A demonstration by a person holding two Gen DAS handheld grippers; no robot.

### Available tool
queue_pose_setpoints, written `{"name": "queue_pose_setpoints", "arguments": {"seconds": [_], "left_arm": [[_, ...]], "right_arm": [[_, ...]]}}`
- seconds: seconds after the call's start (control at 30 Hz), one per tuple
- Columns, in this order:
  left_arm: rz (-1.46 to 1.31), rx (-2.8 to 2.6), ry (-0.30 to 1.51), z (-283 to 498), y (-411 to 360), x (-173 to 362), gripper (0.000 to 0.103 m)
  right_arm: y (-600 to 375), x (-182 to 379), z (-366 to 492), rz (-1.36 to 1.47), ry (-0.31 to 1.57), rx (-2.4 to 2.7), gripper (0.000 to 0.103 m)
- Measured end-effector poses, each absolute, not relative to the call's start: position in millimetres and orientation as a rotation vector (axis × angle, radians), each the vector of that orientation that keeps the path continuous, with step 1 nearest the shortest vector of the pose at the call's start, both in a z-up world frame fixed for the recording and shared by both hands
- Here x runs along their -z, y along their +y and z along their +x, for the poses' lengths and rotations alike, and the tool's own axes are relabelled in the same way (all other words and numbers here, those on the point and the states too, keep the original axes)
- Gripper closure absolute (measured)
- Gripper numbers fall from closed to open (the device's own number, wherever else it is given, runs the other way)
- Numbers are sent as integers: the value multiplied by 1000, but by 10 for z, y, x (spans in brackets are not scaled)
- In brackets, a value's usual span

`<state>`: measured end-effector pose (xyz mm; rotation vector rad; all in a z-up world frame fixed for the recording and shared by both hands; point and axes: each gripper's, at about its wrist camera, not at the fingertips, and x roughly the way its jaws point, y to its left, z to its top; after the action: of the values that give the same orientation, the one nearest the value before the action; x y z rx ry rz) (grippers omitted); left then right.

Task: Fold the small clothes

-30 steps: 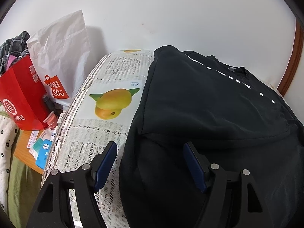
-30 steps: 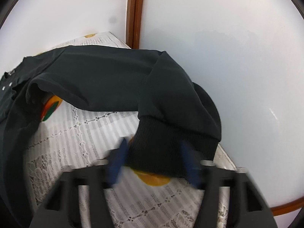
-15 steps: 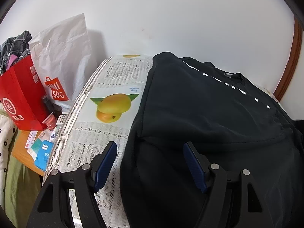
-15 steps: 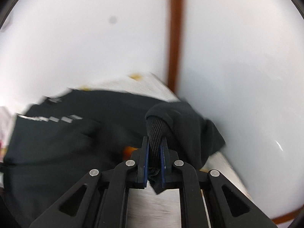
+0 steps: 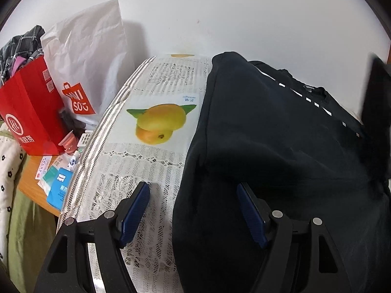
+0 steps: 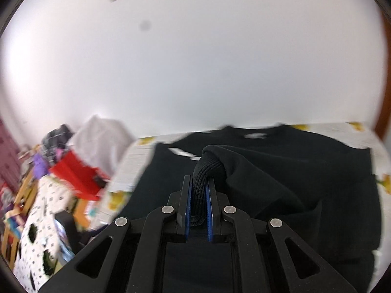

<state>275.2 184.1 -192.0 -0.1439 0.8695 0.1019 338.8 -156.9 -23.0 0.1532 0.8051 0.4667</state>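
Pinching ribbed cuff (image 6: pixel 204 171), right tongs (image 6: pixel 198 189) hide cuff end; surroundings blurred.

Sweatshirt (image 5: pixel 281 131) lies on the desk (image 5: pixel 146 171), right of the mango print (image 5: pixel 160 122); two bags (image 5: pixel 31 107) stand left of the desk, small packets (image 5: pixel 58 183) before them.

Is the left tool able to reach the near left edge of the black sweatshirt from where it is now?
Probably yes. The left tool is open, and the edge of the black sweatshirt lies flat between its fingers on the tablecloth, with nothing over it.
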Motion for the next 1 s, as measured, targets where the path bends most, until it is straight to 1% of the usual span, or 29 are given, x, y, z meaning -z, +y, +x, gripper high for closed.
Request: {"name": "queue_pose_setpoints", "arguments": {"seconds": [0.2,0.4,0.43,0.5,0.57,0.6,0.67,0.77,0.9,1.0], "left_arm": [[-181,-87,867,2753,1886,1920,31],[-194,-80,865,2756,1898,1916,30],[-193,-80,865,2756,1902,1916,30],[-194,-80,865,2756,1900,1917,30],[-194,-79,864,2751,1900,1914,30],[-194,-79,863,2747,1898,1910,30],[-198,-77,863,2745,1903,1905,30],[-204,-75,863,2741,1909,1902,30],[-208,-67,858,2728,1905,1881,30],[-208,-55,847,2714,1890,1851,30]], "right_arm": [[-784,377,3640,217,835,-624,93],[-413,650,3826,224,886,-636,92],[-403,727,3844,223,905,-640,88],[-419,895,3867,225,951,-656,74],[-420,1091,3879,227,1006,-694,69],[-422,1157,3863,210,1032,-699,69],[-489,1187,3804,189,1059,-693,69],[-748,1048,3666,204,1000,-704,61],[-1223,917,3486,19,902,-471,61],[-1724,994,3310,-91,898,-336,61]]}}
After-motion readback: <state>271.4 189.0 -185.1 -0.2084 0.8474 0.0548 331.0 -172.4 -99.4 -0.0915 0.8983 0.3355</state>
